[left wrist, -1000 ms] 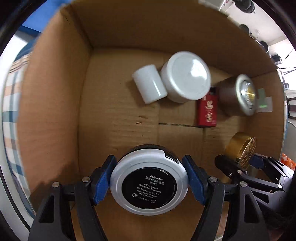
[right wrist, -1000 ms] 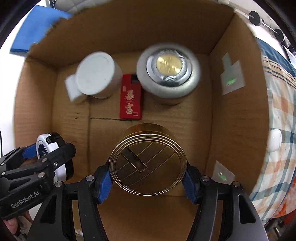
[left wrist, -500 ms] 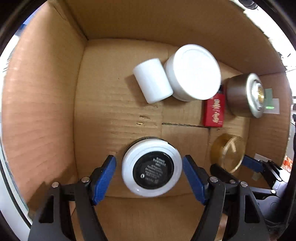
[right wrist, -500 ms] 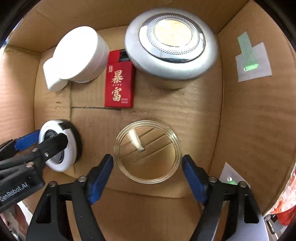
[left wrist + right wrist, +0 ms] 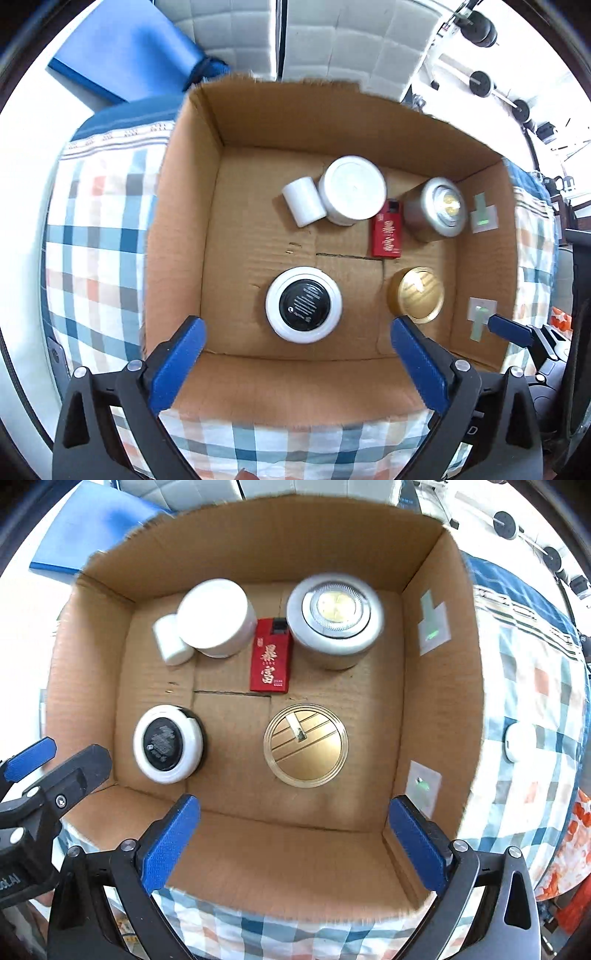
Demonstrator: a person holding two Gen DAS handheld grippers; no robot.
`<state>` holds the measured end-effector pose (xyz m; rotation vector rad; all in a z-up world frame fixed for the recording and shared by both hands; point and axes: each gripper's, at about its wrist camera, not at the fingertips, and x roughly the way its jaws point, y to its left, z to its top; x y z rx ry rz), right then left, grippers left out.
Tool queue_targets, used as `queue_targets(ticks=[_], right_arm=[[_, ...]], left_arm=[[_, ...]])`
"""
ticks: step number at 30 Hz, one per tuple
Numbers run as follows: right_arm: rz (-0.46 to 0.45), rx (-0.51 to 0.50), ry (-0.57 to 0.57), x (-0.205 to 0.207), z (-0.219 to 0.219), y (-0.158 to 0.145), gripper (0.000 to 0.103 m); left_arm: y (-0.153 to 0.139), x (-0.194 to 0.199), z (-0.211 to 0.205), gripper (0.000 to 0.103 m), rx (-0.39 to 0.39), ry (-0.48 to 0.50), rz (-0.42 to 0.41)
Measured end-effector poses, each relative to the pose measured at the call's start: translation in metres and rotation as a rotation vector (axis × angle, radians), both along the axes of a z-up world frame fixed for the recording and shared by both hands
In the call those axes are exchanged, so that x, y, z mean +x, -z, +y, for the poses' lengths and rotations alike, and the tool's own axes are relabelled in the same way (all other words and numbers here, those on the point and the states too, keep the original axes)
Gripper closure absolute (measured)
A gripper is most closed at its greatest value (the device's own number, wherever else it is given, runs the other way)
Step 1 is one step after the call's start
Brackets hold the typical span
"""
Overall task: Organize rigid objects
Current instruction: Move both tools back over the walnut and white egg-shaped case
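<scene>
Step in hand: clearing both tools up and away from the open brown cardboard box [image 5: 258, 853], judged just after setting pieces down; best lifted straight, without clipping the near wall.
Left gripper [image 5: 295, 354]: jaws wide apart, holding nothing, above the box's near wall.
Right gripper [image 5: 291, 834]: jaws wide apart, empty, likewise over the near wall.
Silver cylindrical tin with gold-centred lid [image 5: 334, 618]: far right of the box floor, upright.
White round lidded jar [image 5: 216, 616]: far left-centre, touching a small white cylinder [image 5: 168, 644].
Flat round gold disc with grooved face [image 5: 306, 745]: near right of the floor, lying flat.
White round compact with black label [image 5: 166, 744]: near left, label up.
Red rectangular pack with gold characters [image 5: 270, 662]: between jar and tin, flat.
</scene>
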<state>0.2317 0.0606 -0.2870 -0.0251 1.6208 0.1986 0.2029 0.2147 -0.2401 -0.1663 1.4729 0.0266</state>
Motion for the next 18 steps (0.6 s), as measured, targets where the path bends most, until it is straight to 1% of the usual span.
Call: queue_targets(ticks=[3,6,11,18], right_arm=[[-0.037,0.022,0.005,-0.005,-0.007,-0.02,0.0],[-0.055,0.053,0.003,-0.019,-0.01,-0.039,0.0],[-0.11,0.06,-0.007,-0.036,-0.011,-0.067,0.0],[-0.144,0.092,0.001,-0.05,-0.02,-0.095,0.0]], left_arm=[[-0.02,-0.008,0.006,0.0,-0.009,-0.004,-0.038],[-0.038,-0.017,0.002,0.0,0.01,0.0,-0.086],[-0.066,-0.029,-0.005,0.0,0.023,0.01,-0.135],[-0.087,-0.043,-0.018,0.0,0.03,0.018,-0.169]])
